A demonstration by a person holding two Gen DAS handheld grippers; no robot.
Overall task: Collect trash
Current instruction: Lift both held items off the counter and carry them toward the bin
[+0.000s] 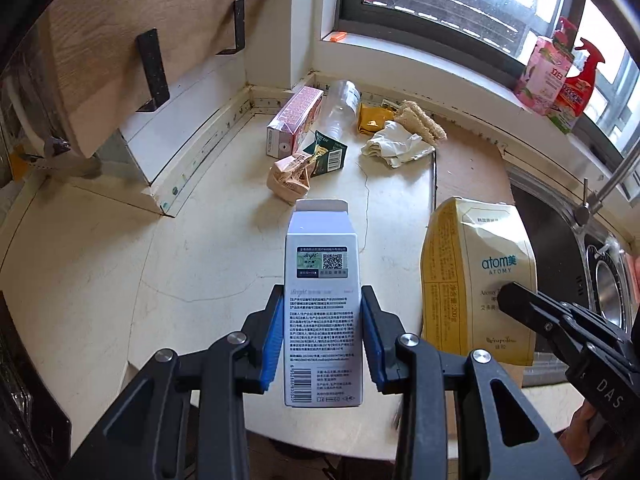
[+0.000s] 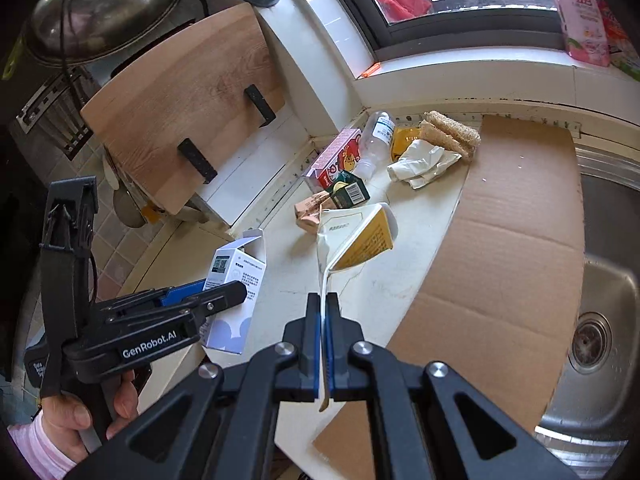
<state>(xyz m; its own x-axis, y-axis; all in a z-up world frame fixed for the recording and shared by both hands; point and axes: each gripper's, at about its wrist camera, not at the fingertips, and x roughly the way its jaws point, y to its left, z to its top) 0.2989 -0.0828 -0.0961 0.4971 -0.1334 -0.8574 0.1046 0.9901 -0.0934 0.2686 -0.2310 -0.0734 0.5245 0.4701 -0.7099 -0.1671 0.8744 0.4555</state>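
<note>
my left gripper [image 1: 322, 334] is clamped on the white carton [image 1: 322, 312], blue pads pressed against its two narrow sides, the carton held upright above the countertop [image 1: 120, 280] with its top flap open. in the right wrist view the same carton [image 2: 236, 296] sits to the left, tilted, with the left gripper [image 2: 224, 294] around it and the person's hand [image 2: 80, 412] on the handle.

my right gripper [image 2: 323, 308] is squeezed tight on the thin flat edge of the yellow pouch [image 2: 356, 236]; the pouch hangs in the air ahead of the fingers, its bottom gusset spread open. from the left wrist view the pouch [image 1: 476, 280] is just right of the carton, with the right gripper [image 1: 516, 298] coming in from the right edge of the picture.

taking the carton as landmark: beyond it, toward the window corner, the rest of the trash lies on the countertop — a crumpled pink pack [image 1: 290, 178], a dark green wrapper [image 1: 326, 154], a pink box [image 1: 294, 122], a clear plastic bottle [image 1: 340, 110], a small yellow packet [image 1: 372, 118], a white crumpled wrapper [image 1: 394, 144] and a loofah sponge [image 1: 420, 120]. to the carton's right, past the pouch, a sheet of cardboard [image 2: 508, 240] lies beside the steel sink [image 2: 600, 344].
</note>
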